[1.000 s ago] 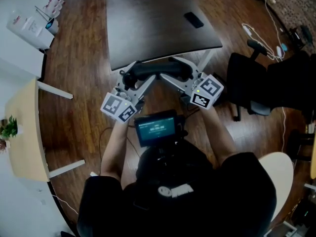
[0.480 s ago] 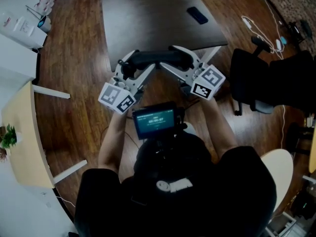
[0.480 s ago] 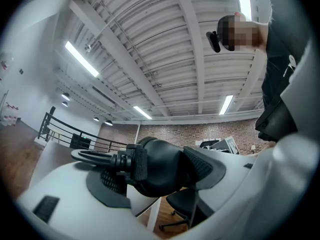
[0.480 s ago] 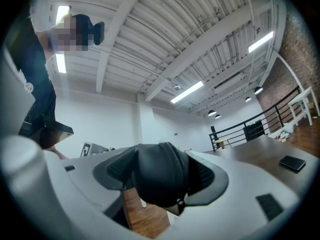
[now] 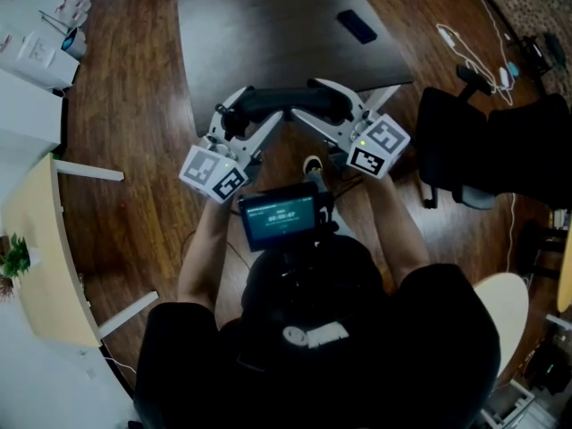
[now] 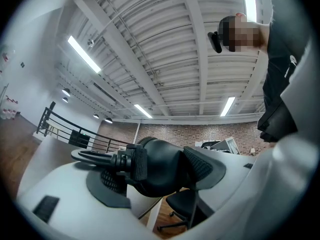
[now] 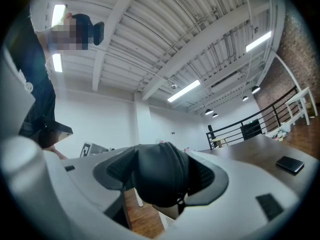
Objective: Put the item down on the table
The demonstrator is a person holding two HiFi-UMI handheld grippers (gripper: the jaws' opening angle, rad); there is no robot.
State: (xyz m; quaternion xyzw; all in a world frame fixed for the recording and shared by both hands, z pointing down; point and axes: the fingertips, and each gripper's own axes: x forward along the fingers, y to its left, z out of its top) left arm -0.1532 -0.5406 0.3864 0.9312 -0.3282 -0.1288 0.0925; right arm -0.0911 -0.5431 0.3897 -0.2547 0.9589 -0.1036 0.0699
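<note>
A black, elongated, rounded item (image 5: 281, 104) hangs between my two grippers at the near edge of the dark table (image 5: 268, 25). My left gripper (image 5: 231, 121) is shut on its left end, where ribbed parts and thin cords show (image 6: 125, 164). My right gripper (image 5: 332, 107) is shut on its right end, a smooth black bulge (image 7: 162, 176). In the left gripper view (image 6: 160, 181) and the right gripper view (image 7: 161, 186), the dark pads press against the item from both sides. Whether the item touches the table top I cannot tell.
A dark phone (image 5: 357, 27) lies on the table's far right. A black office chair (image 5: 483, 150) stands to the right, with white cables (image 5: 456, 43) on the wood floor. A beige table (image 5: 36, 257) with a small plant (image 5: 13, 253) is at left. A chest screen (image 5: 279, 217) glows below the grippers.
Both grippers, still holding the item, have moved a little forward, to the table's near edge. A light shoe now shows under the right gripper.
</note>
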